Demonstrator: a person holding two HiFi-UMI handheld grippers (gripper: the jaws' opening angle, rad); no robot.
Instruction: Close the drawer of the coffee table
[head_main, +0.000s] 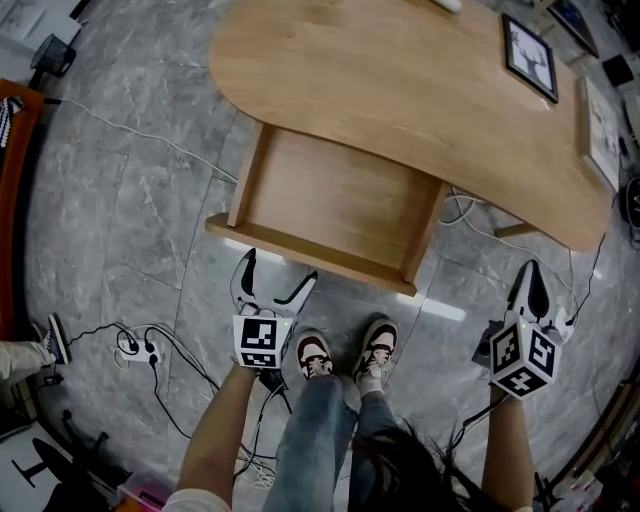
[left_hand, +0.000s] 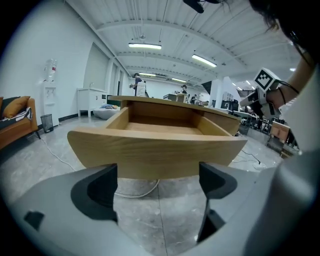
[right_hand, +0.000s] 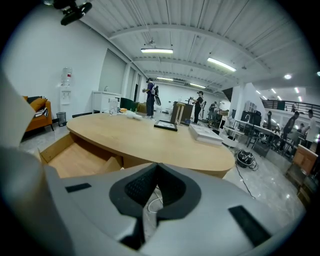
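Drawer is sticking out, fully open, from under the wooden table, its front facing the person's shoes on the grey floor. The left hand-held gripper is hovering just before the drawer front, jaws wide apart and empty. The right hand-held gripper is hanging well to the side, jaws pressed together. Farther off, a framed picture is lying on the table.
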